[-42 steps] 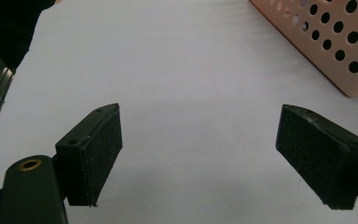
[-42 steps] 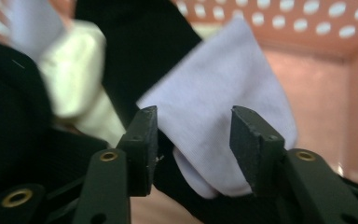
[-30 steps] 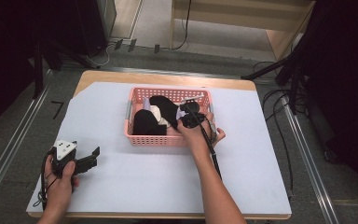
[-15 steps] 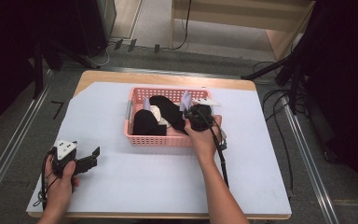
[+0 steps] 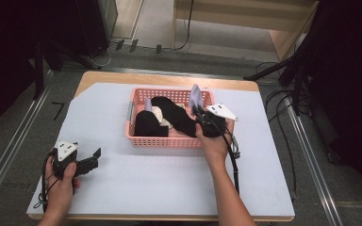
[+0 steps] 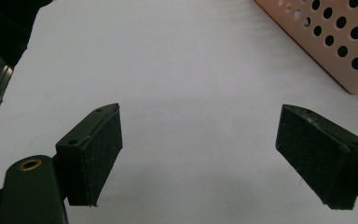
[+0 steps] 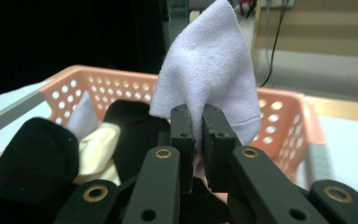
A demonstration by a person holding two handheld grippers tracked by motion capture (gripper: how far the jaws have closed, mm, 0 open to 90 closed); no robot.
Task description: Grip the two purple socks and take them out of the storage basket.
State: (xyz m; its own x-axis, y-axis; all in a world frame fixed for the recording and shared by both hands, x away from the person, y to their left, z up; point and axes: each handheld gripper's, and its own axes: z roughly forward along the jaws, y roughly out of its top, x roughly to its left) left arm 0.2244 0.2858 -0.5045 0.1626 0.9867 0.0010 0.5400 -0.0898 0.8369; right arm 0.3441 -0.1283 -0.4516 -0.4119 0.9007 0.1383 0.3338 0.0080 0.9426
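A pink perforated basket (image 5: 165, 140) stands mid-table holding black (image 5: 176, 115), cream (image 5: 159, 114) and lavender cloths. My right gripper (image 5: 197, 109) is over the basket's right end, shut on a lavender cloth (image 7: 209, 74) that stands up above its jaws; the same lavender cloth (image 5: 195, 95) rises over the basket's far rim. In the right gripper view, black cloth (image 7: 32, 154) and cream cloth (image 7: 95, 149) lie in the basket (image 7: 279, 116) below. My left gripper (image 5: 95, 155) rests low at the table's left front, open, nothing between its pads (image 6: 95, 151); the basket's corner (image 6: 335, 46) lies beyond.
A white sheet (image 5: 136, 183) covers the wooden table (image 5: 122, 77). Cables (image 5: 283, 101) trail on the floor to the right, and metal rails (image 5: 9, 150) run along both sides. A wooden shelf (image 5: 245, 23) stands beyond the table.
My right gripper has lifted and pulled back toward the basket's right end, raising the lavender cloth out of the pile. The left gripper has stayed put.
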